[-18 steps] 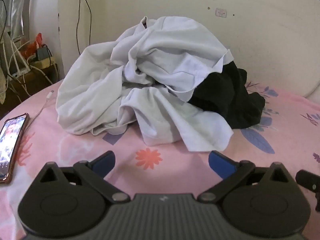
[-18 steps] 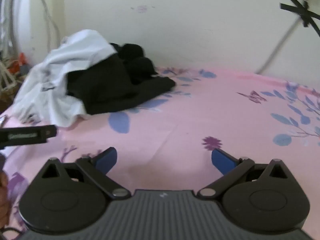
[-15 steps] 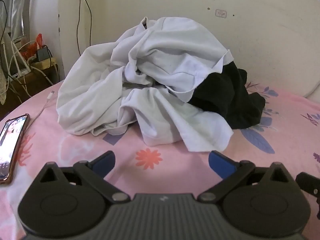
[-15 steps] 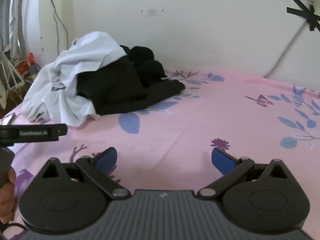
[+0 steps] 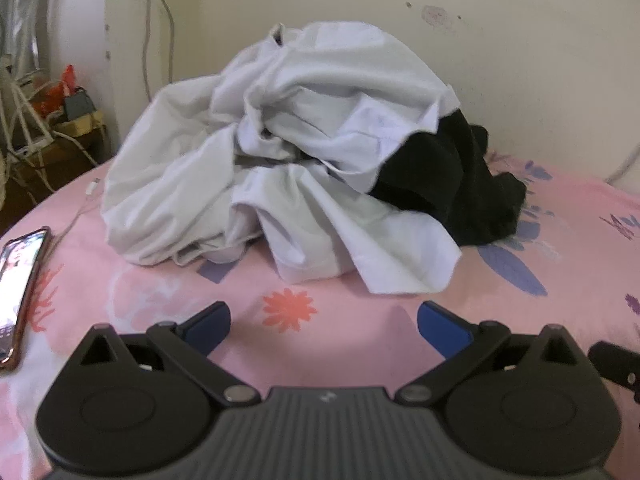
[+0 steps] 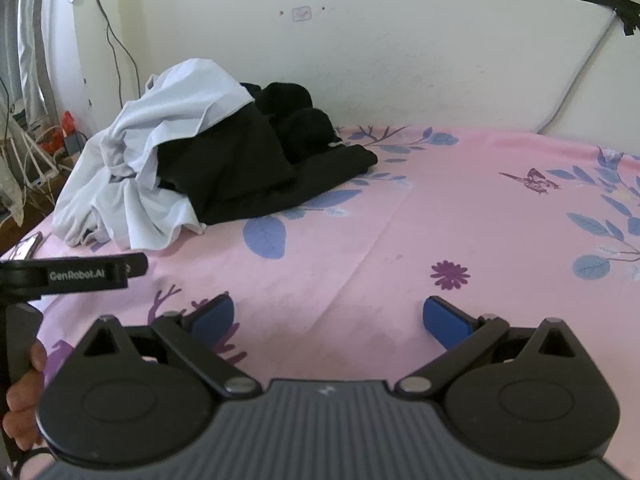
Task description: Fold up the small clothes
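Note:
A heap of crumpled white clothes (image 5: 288,152) lies on the pink flowered bedsheet (image 5: 360,320), draped over black clothes (image 5: 448,184) on its right. My left gripper (image 5: 324,324) hovers open in front of the heap, nothing between its blue pads. In the right wrist view the same white clothes (image 6: 160,160) and black clothes (image 6: 256,168) sit far to the upper left. My right gripper (image 6: 328,316) is open over bare sheet (image 6: 440,208), well apart from the pile. The left gripper's black body (image 6: 72,274) and a hand (image 6: 24,396) show at that view's left edge.
A phone (image 5: 20,280) with a lit screen lies at the bed's left edge, a white cable (image 5: 80,208) beside it. Cables and clutter (image 5: 48,112) fill the floor corner to the left. A cream wall (image 6: 400,60) stands right behind the bed.
The right wrist view has swung so the clothes pile sits further toward the middle. The left view holds almost the same, with the heap a little nearer. Both grippers stay open.

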`<state>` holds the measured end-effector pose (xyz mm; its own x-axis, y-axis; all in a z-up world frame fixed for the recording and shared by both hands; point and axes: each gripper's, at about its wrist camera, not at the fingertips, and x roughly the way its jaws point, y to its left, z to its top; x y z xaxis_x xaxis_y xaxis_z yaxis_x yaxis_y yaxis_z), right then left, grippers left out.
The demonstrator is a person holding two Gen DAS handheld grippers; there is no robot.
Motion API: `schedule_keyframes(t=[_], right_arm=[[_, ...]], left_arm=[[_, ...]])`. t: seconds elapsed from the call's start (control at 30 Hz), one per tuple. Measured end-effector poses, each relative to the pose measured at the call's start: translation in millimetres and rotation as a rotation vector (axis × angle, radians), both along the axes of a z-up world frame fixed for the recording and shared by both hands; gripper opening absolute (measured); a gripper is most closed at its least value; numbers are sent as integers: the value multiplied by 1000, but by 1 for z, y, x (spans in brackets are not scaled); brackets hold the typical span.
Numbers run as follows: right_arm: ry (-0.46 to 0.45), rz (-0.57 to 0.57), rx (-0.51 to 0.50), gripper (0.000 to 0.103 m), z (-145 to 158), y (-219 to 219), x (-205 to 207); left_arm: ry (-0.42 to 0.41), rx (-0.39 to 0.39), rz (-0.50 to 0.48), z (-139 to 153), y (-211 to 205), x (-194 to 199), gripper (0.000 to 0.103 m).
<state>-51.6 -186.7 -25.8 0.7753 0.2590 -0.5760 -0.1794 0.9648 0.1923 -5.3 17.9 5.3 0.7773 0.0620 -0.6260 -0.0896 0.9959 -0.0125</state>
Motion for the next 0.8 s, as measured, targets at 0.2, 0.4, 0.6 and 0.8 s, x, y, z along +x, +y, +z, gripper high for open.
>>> schedule_keyframes(t=[0.2, 0.4, 0.6, 0.8], right_arm=[[16, 9, -14, 97, 0, 4, 0], [7, 7, -13, 97, 0, 5, 0], [12, 8, -5, 97, 0, 4, 0], [14, 8, -3, 97, -1, 4, 0]], left_arm=[[6, -15, -5, -1, 0, 1, 103], [-8, -9, 1, -1, -1, -2, 103], [-40, -5, 20, 2, 1, -7, 103], [-44, -9, 33, 3, 4, -8, 103]])
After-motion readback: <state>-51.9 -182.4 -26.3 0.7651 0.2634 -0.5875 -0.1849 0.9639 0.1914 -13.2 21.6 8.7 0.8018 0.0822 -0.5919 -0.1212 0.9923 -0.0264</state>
